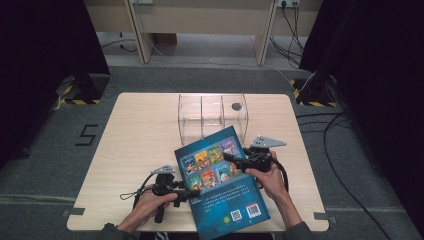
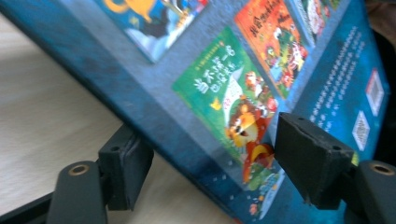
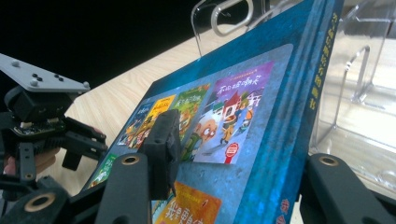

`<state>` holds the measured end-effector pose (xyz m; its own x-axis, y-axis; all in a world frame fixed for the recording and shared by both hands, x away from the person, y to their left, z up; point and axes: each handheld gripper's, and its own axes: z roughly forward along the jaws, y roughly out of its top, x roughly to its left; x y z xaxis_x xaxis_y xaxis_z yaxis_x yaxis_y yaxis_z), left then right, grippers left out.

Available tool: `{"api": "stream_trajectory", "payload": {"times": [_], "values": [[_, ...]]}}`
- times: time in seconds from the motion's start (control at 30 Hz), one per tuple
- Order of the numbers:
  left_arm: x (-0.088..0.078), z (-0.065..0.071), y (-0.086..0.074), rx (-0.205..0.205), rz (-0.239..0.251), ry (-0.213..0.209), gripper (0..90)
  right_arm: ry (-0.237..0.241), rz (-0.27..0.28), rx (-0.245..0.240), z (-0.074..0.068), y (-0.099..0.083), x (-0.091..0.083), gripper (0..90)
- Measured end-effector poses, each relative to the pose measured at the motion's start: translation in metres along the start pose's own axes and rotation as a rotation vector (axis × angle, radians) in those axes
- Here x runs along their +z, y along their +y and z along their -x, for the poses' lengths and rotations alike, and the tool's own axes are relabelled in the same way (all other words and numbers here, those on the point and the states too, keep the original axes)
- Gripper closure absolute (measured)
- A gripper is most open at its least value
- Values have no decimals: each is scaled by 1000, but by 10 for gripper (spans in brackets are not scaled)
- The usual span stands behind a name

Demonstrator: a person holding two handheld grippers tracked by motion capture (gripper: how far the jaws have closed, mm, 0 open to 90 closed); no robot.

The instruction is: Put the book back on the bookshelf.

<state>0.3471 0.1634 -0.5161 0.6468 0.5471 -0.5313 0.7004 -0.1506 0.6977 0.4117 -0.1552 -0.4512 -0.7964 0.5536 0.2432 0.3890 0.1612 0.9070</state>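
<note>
A blue picture book (image 1: 220, 182) with cartoon panels on its cover is held tilted over the front of the wooden table (image 1: 140, 135). My left gripper (image 1: 192, 192) is at the book's left edge. In the left gripper view the left gripper (image 2: 215, 154) has one pad under the book (image 2: 243, 84) and one on the cover, so it is shut on it. My right gripper (image 1: 231, 161) holds the book's right side. In the right gripper view the right gripper (image 3: 252, 163) has one pad on the cover of the book (image 3: 243, 93) and the other jaw past the spine.
A clear acrylic organizer (image 1: 212, 117) with three compartments stands just behind the book, close to its far corner (image 3: 355, 93). A small dark round object (image 1: 235, 106) lies in its right compartment. Cables trail on the floor at the right.
</note>
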Motion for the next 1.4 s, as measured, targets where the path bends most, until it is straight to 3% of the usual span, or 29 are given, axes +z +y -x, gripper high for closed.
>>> {"api": "stream_trajectory", "payload": {"times": [0.27,0.37,0.43,0.53,0.63,0.67,0.7,0.77,0.9,0.97,1.07,1.2,1.27,1.3,1.37,1.4], "values": [[-1,-1,0,-10,5,-26,309,11,16,-8,-1,0,0,530],[-9,-3,5,-25,90,-52,416,15,50,11,2,1,-5,527],[-12,-2,8,4,95,-44,450,23,67,42,4,1,-7,527],[-14,-1,9,8,88,-41,469,32,59,64,6,0,-7,526],[-18,0,12,41,83,-28,495,45,51,87,8,-2,-7,522],[-20,2,13,64,88,-22,503,65,53,114,11,-4,-8,514],[-25,7,17,127,108,-12,522,70,48,131,13,-5,-8,489],[-29,13,21,186,120,11,533,72,46,155,15,-5,-9,470],[-34,16,26,225,136,7,567,95,76,159,17,-2,-12,469],[-38,20,30,275,143,15,576,106,81,164,18,-1,-13,460],[-40,21,33,286,145,15,592,117,85,149,18,0,-14,448],[-41,24,33,308,152,32,596,134,44,134,18,-2,-15,427],[-42,23,32,310,161,45,596,180,-26,118,21,-15,-15,433],[-43,22,33,313,161,47,596,180,-26,118,21,-15,-15,432],[-46,22,35,329,169,64,597,216,-96,76,20,-25,-18,450],[-48,23,36,337,168,66,597,231,-104,63,20,-29,-19,463]]}}
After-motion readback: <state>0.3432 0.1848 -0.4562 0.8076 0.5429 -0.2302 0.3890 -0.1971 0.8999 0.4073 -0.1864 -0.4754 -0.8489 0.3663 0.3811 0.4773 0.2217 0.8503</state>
